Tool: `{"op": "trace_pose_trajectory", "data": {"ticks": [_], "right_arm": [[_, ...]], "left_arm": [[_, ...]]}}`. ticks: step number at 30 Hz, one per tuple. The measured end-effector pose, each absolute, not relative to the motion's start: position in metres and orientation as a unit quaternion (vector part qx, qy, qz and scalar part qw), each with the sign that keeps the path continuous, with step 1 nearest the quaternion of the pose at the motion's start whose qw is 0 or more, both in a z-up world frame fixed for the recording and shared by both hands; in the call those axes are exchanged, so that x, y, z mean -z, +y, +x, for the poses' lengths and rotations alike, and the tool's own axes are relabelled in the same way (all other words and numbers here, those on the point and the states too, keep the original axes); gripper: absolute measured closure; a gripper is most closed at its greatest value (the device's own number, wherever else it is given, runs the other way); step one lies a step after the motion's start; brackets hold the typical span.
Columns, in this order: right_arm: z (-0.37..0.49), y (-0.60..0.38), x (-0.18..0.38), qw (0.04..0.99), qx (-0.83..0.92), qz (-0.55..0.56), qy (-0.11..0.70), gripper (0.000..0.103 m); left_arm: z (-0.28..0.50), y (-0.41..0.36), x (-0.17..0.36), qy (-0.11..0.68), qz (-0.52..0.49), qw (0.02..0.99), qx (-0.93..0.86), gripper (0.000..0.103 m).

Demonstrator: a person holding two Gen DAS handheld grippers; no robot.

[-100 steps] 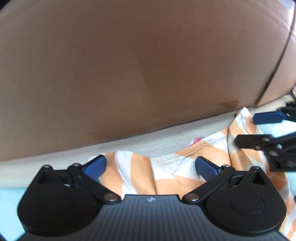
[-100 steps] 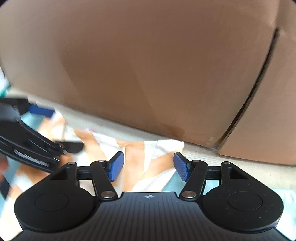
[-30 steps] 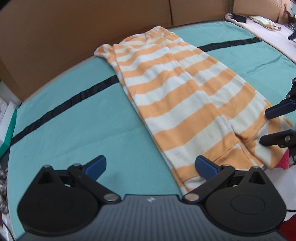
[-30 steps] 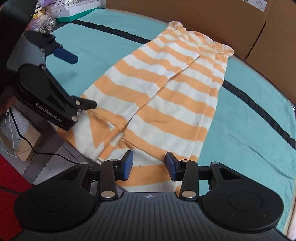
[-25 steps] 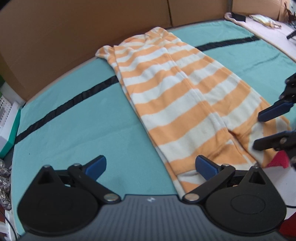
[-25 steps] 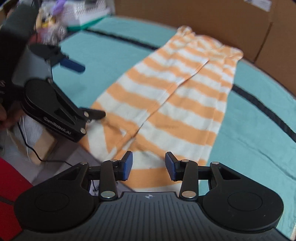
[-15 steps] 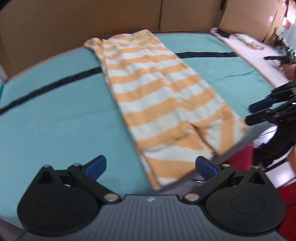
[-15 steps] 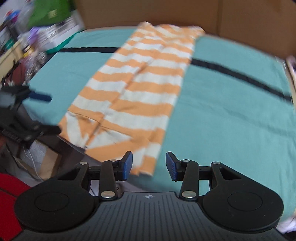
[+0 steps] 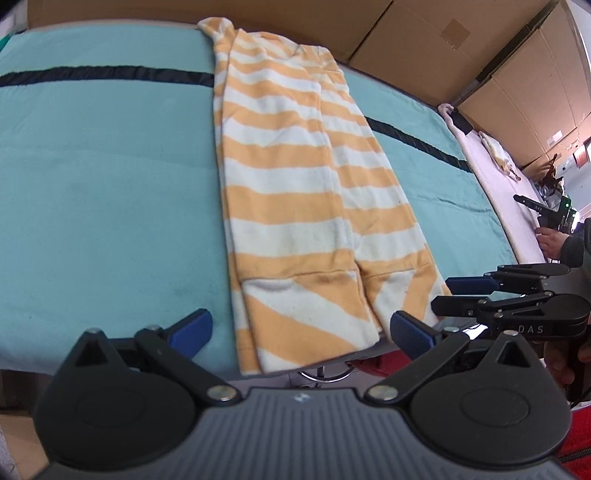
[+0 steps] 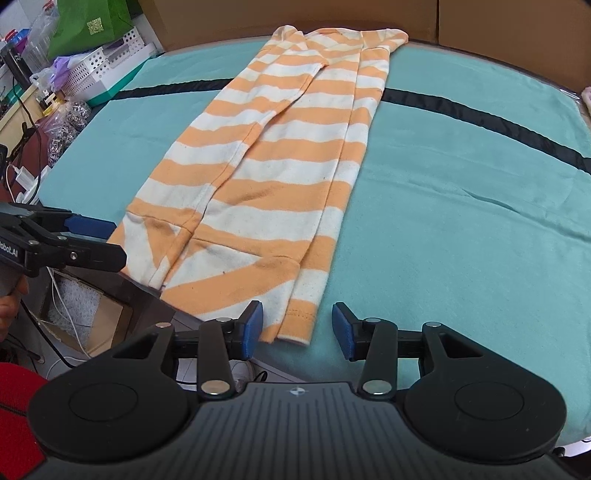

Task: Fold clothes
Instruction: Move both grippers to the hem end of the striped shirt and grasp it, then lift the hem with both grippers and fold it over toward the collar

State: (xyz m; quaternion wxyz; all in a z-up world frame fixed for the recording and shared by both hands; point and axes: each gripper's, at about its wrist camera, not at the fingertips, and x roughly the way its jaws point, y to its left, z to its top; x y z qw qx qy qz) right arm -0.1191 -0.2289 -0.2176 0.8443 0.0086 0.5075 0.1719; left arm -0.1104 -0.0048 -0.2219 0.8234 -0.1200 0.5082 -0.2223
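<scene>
An orange and white striped garment lies flat and lengthwise on the teal table cover. Its near hem reaches the table's front edge. My left gripper is open just in front of that hem, which fills the space between its blue pads. My right gripper is also open, and the hem's near right corner shows between its pads. Each gripper appears in the other's view, open at the hem's side: the right gripper and the left gripper.
Cardboard boxes stand along the far side. A black stripe crosses the cover. White baskets and clutter sit left of the table. A pale surface and a person's hand with a device are at the right.
Both grippers have drawn back from the far end by the boxes to the table's front edge. The garment now shows at full length, and both grippers stay open.
</scene>
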Motion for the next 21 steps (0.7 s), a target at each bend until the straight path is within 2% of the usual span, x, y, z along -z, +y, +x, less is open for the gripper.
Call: {"op": "trace_pose_trajectory", "data": {"ticks": [2, 4, 8, 9, 10, 11, 13, 14, 15, 18, 21], "right_arm": [[-0.119, -0.228, 0.218, 0.845, -0.173, 0.012, 0.506, 0.058], [-0.119, -0.227, 0.219, 0.845, -0.176, 0.016, 0.505, 0.065], [-0.120, -0.224, 0.218, 0.847, -0.183, 0.012, 0.498, 0.072], [-0.120, -0.222, 0.218, 0.848, -0.186, 0.009, 0.497, 0.078], [-0.120, -0.221, 0.217, 0.848, -0.188, 0.005, 0.496, 0.086], [-0.120, -0.219, 0.216, 0.848, -0.190, -0.002, 0.495, 0.087], [-0.119, -0.219, 0.216, 0.847, -0.189, -0.001, 0.496, 0.089], [-0.118, -0.221, 0.216, 0.847, -0.187, 0.007, 0.498, 0.089], [-0.117, -0.224, 0.216, 0.846, -0.186, 0.016, 0.499, 0.090], [-0.117, -0.228, 0.216, 0.844, -0.183, 0.032, 0.503, 0.091], [-0.116, -0.228, 0.213, 0.843, -0.181, 0.037, 0.506, 0.091]], "left_arm": [[-0.110, -0.006, 0.222, 0.509, -0.127, 0.821, 0.225, 0.001], [-0.109, -0.007, 0.223, 0.510, -0.135, 0.817, 0.232, 0.001], [-0.107, -0.011, 0.224, 0.512, -0.149, 0.809, 0.247, 0.003], [-0.107, -0.011, 0.223, 0.512, -0.148, 0.809, 0.249, 0.007], [-0.107, -0.011, 0.223, 0.511, -0.142, 0.810, 0.250, 0.012], [-0.107, -0.010, 0.222, 0.511, -0.139, 0.811, 0.249, 0.027], [-0.105, -0.001, 0.224, 0.514, -0.157, 0.809, 0.239, 0.049], [-0.104, 0.006, 0.226, 0.517, -0.174, 0.805, 0.235, 0.071], [-0.102, 0.012, 0.229, 0.521, -0.190, 0.800, 0.230, 0.085], [-0.099, 0.027, 0.235, 0.527, -0.227, 0.789, 0.219, 0.092], [-0.102, 0.021, 0.229, 0.520, -0.206, 0.797, 0.228, 0.098]]}}
